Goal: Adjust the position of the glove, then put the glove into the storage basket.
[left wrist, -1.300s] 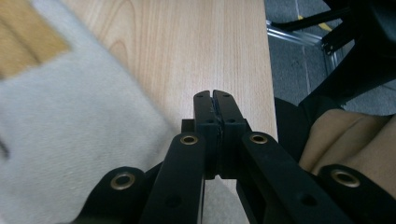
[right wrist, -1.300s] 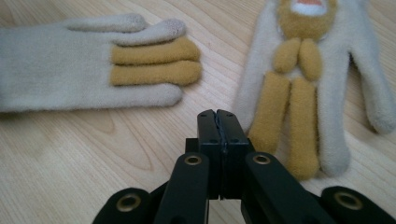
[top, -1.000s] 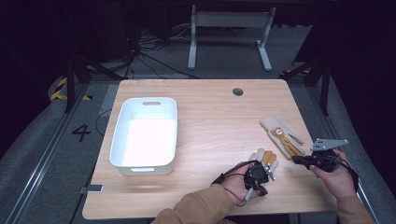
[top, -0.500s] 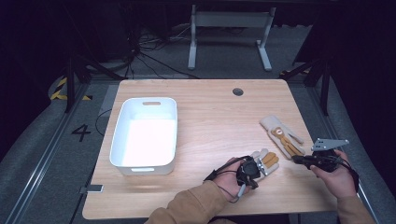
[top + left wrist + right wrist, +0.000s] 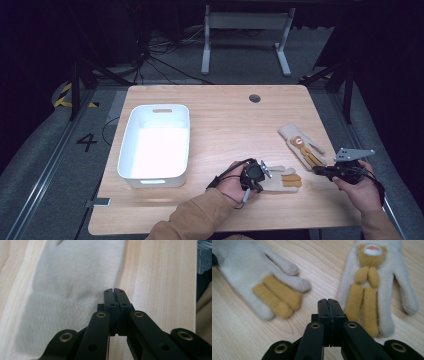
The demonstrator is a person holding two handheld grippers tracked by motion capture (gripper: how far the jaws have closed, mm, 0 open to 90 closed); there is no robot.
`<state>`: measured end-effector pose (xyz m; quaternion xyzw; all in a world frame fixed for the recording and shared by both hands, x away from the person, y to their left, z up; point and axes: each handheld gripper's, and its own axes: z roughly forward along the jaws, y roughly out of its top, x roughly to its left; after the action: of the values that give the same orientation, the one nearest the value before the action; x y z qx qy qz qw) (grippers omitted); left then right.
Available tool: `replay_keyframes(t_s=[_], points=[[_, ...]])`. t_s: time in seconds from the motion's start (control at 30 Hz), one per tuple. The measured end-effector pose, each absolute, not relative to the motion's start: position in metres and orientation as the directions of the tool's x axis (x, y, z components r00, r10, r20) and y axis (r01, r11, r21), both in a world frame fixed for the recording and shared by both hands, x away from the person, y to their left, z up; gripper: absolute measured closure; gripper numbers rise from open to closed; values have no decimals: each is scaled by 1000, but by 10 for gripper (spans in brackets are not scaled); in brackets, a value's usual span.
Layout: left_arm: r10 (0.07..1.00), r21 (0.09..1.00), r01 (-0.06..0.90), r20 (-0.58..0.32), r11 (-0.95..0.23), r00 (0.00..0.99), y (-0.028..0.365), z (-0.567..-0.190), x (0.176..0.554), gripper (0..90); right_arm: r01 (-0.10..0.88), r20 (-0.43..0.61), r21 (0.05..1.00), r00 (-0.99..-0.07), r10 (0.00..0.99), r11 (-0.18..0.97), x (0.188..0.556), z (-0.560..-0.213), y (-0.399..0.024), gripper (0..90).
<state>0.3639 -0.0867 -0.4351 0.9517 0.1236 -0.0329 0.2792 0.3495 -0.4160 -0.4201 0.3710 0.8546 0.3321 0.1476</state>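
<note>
On the floor left of the table (image 5: 220, 125), a painted "4" (image 5: 87, 142) is the one readable mark. On the table's left half sits an empty white bin (image 5: 155, 142). Right of it, near the front edge, the left hand (image 5: 231, 184) comes in on a tan sleeve (image 5: 195, 220) and holds the left gripper (image 5: 263, 172) low over the cuff end of the near glove (image 5: 283, 179). Its jaws are pressed together at the cuff's edge; whether they pinch fabric is unclear. Farther right lies the bear glove (image 5: 302, 146), fingers toward the front. Just beside it, the right hand (image 5: 361, 187) holds the right gripper (image 5: 317, 170) level, pointing left between the gloves, jaws closed on nothing.
</note>
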Motion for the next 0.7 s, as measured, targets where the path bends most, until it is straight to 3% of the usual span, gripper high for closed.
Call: replay_keyframes(t_s=[0.3, 0.7], points=[[218, 567, 265, -151, -780, 964, -74, -424, 364, 841, 530, -3, 693, -676, 737, 488, 349, -418, -416, 900], [353, 639, 381, -178, -669, 919, -34, -396, 376, 789, 514, 10, 744, -649, 761, 428, 347, -406, -409, 900]])
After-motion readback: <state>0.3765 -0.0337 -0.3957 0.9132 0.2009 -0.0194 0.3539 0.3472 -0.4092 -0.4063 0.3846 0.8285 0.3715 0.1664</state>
